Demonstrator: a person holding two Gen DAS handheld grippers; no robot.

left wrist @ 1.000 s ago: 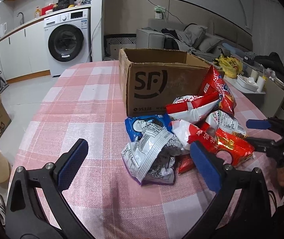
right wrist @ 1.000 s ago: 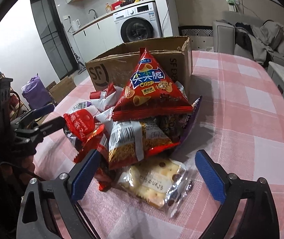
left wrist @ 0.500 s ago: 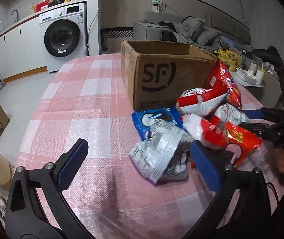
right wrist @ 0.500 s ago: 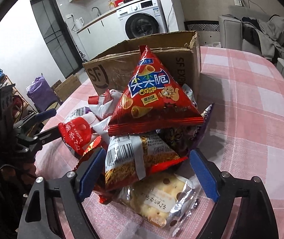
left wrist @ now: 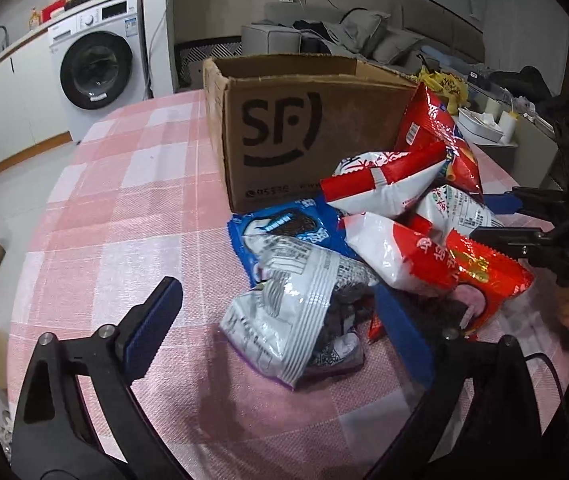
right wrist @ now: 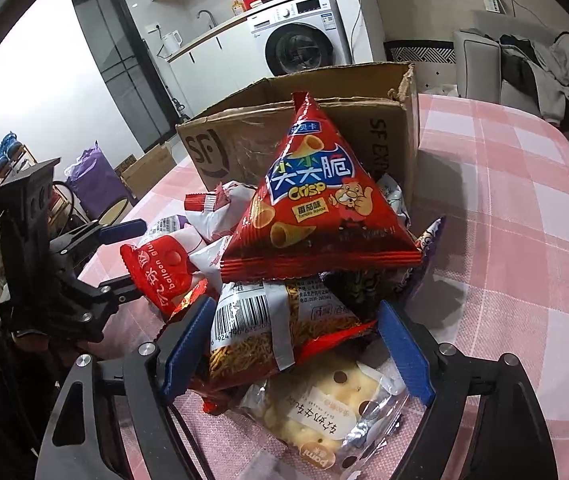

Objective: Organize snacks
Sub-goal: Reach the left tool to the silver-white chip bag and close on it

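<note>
Closing, both unpressed: left gripper around silver packet, right gripper around noodle packet; one box.

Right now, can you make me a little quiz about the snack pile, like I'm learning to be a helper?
1. True or false: the cardboard box stands open at the top, behind the snack pile.
2. Which pack sits highest on the pile?
A. the red triangle crisp bag
B. the clear cracker pack
C. the blue cookie pack
3. Fill in: between the fingers of the right gripper lies a noodle snack with a ____ printed on its silver side.

Key
1. True
2. A
3. barcode
</note>
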